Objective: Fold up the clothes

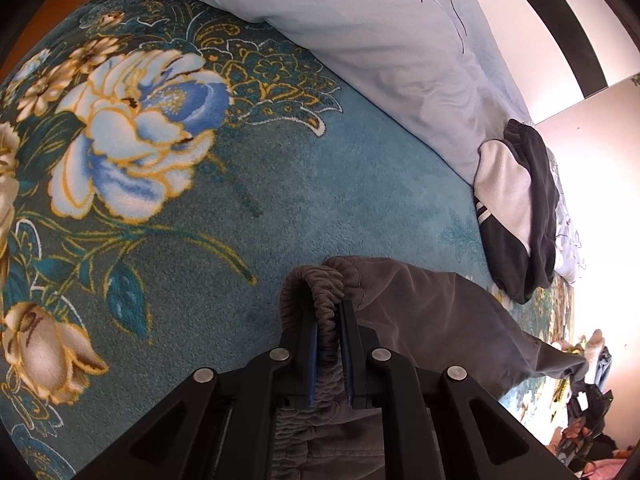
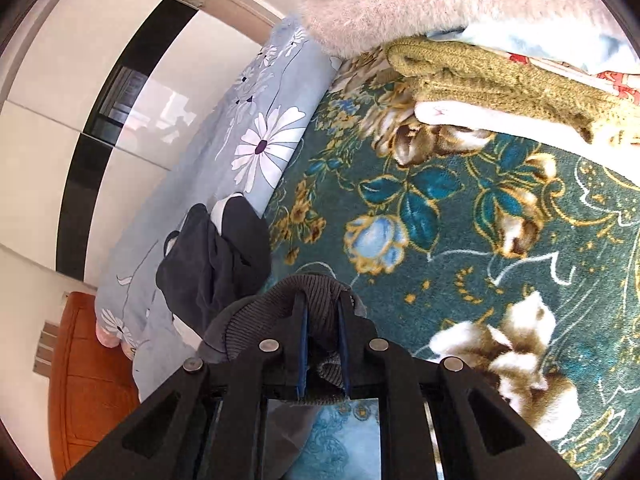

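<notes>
Grey trousers (image 1: 432,312) unlabelled; left tool (image 1: 330,312), right tool (image 2: 322,304) clamped on fabric.

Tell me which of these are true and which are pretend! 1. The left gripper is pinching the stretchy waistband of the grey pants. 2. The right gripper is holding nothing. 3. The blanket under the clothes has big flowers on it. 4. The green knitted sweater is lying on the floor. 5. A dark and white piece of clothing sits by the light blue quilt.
1. True. The left gripper is shut on the elastic waistband of the grey pants.
2. False. The right gripper is clamped on a ribbed grey cuff.
3. True. The teal blanket shows large flowers.
4. False. The green sweater is stacked on other clothes on the blanket.
5. True. The dark and white garment lies against the light blue quilt.
</notes>
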A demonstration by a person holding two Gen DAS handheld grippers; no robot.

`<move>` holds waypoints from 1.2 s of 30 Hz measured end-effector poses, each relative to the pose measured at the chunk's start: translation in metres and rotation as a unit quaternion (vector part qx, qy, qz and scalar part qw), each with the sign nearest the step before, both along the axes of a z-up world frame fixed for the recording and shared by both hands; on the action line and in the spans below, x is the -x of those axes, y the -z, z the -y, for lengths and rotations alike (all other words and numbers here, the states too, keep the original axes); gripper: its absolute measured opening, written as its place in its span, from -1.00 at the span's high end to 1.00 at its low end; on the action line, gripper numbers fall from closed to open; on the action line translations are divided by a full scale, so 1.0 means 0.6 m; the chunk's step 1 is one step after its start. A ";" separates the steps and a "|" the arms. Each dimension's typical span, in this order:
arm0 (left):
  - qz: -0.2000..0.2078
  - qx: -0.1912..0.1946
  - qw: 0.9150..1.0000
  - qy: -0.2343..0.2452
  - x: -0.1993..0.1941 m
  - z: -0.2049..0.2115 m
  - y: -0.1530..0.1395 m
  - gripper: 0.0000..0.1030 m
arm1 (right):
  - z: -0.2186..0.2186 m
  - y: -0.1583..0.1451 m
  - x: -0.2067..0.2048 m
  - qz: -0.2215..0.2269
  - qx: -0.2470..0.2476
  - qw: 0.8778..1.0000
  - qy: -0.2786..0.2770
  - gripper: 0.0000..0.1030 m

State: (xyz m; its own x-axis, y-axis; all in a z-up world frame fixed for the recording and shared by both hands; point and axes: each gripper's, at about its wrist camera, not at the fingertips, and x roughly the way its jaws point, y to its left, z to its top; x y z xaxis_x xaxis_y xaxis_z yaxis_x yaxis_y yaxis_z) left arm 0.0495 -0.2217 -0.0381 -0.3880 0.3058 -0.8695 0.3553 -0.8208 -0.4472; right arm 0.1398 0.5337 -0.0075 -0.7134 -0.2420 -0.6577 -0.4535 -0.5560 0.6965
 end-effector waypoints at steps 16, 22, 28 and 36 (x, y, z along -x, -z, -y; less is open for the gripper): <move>-0.033 0.001 0.999 -0.033 0.054 0.044 -0.028 0.73 | -0.026 -0.019 0.052 0.024 0.018 0.995 0.092 0.68; -0.039 -0.023 0.999 -0.012 0.018 0.040 -0.043 -0.03 | 0.051 -0.014 0.040 0.061 -0.022 0.998 -0.018 0.67; -0.026 0.007 1.000 0.013 -0.068 0.039 -0.041 -0.17 | 0.234 0.048 0.038 0.162 -0.028 0.962 -0.218 0.56; 0.036 -0.047 0.998 -0.006 -0.194 0.061 0.032 -0.23 | 0.483 0.153 0.044 0.274 -0.059 0.868 -0.410 0.27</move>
